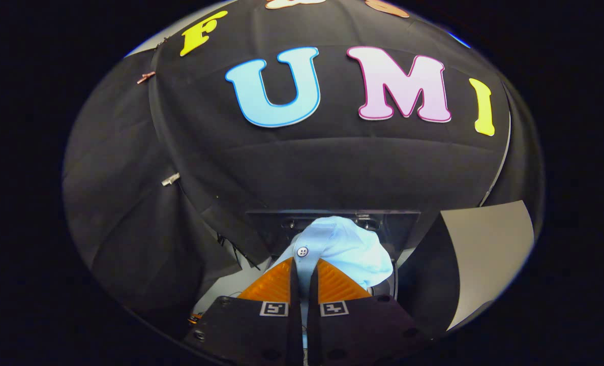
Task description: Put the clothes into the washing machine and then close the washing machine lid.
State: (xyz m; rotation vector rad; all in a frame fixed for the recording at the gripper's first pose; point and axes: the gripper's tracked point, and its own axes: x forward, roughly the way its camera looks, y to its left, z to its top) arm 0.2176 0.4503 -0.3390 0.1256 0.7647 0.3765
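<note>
**Shirt in the Grip, Washer Just Beyond**

The gripper (303, 272) is clamped on a pale blue buttoned shirt (345, 249), its fingers nearly together with cloth pinched between them. Beyond the shirt sits the washing machine (332, 221), apparently open. Loading seems under way; next, carry the shirt over the machine's opening and release.

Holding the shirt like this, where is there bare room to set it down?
Little shows. The hand-held gripper is shut on the light blue shirt, which bunches just ahead of the fingers and covers the dark panel beyond. Bare surface: the grey board beside the shirt.
</note>
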